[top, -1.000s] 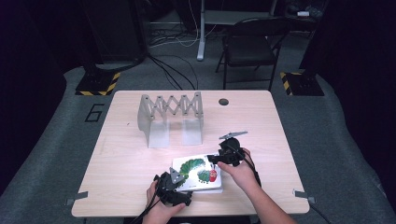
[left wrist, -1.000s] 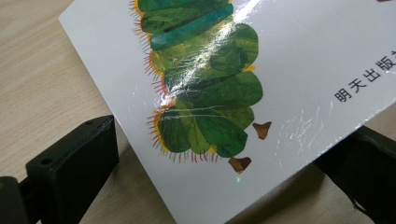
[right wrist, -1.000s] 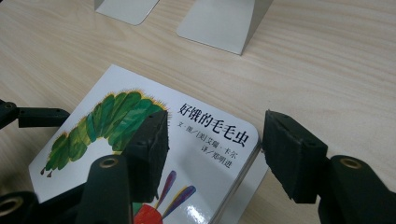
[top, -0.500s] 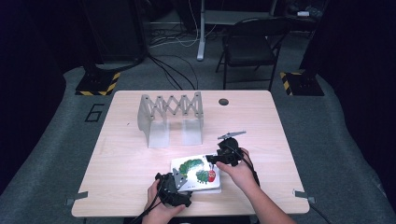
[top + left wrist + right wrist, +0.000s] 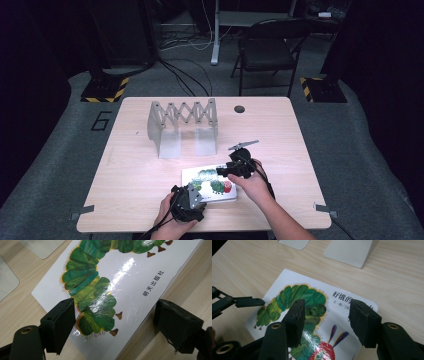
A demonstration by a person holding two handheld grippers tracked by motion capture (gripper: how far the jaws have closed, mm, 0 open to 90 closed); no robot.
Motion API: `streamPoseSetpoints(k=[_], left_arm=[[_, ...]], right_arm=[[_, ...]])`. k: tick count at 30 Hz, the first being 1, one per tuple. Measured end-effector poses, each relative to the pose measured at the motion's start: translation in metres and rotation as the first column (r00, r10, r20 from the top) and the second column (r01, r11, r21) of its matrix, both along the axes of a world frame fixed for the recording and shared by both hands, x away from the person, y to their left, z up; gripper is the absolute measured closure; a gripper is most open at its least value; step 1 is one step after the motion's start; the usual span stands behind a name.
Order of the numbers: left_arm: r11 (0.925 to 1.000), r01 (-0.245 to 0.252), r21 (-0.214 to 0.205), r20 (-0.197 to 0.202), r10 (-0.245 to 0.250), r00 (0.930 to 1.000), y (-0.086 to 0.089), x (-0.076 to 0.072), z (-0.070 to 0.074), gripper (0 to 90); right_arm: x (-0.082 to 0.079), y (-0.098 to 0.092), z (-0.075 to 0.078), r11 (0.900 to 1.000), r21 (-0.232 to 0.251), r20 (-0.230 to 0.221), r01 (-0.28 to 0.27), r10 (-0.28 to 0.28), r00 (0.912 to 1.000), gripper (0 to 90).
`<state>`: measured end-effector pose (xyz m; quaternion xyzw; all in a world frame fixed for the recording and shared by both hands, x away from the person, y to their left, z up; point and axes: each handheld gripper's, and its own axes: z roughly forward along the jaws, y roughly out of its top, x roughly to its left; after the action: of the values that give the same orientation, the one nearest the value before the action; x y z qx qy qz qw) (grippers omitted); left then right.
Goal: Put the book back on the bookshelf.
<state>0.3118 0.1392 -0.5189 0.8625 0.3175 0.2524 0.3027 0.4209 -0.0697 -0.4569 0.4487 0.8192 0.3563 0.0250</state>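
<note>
picture book (image 5: 210,183) | white cover, green caterpillar | closed, flat | table's near edge

A: How many things lie on my tabletop (image 5: 135,200)?

B: One picture book (image 5: 208,184) with one green caterpillar on its cover, and one grey folding rack (image 5: 184,126) standing on two flat plates.

A: And my claws?

B: Two: left claw (image 5: 191,191), right claw (image 5: 226,171). Behind the tabletop stands one folding chair (image 5: 267,47).

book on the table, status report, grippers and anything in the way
Left gripper jaws closing astride book corner, not gripping. Right gripper jaws closing above cover, nothing between. Book flat on table. Folding rack behind, apart.
</note>
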Motion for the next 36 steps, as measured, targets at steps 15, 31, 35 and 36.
streamPoseSetpoints(k=[15, 31, 35, 36], left_arm=[[0.9988, 0.046, -0.019, 0.017, -0.046, 0.9988, 0.011, 0.004, -0.002, 18.1], [0.9971, 0.062, -0.045, 0.038, -0.060, 0.9974, 0.016, 0.004, -0.005, 18.1], [0.9968, 0.065, -0.047, 0.038, -0.063, 0.9973, 0.016, 0.004, -0.006, 18.1], [0.9967, 0.065, -0.048, 0.039, -0.063, 0.9972, 0.016, 0.004, -0.006, 18.1]], right_arm=[[0.028, -0.014, -0.014, 0.9973, -0.019, -0.042, 0.071, -0.071, 0.9966, 36.8], [0.049, -0.016, -0.028, 0.9965, 0.035, -0.160, 0.075, -0.069, 0.9848, 34.5], [0.049, -0.012, -0.031, 0.9983, 0.031, -0.166, 0.050, -0.044, 0.9851, 34.6], [0.049, -0.012, -0.032, 0.9986, 0.032, -0.165, 0.043, -0.037, 0.9855, 34.5]])
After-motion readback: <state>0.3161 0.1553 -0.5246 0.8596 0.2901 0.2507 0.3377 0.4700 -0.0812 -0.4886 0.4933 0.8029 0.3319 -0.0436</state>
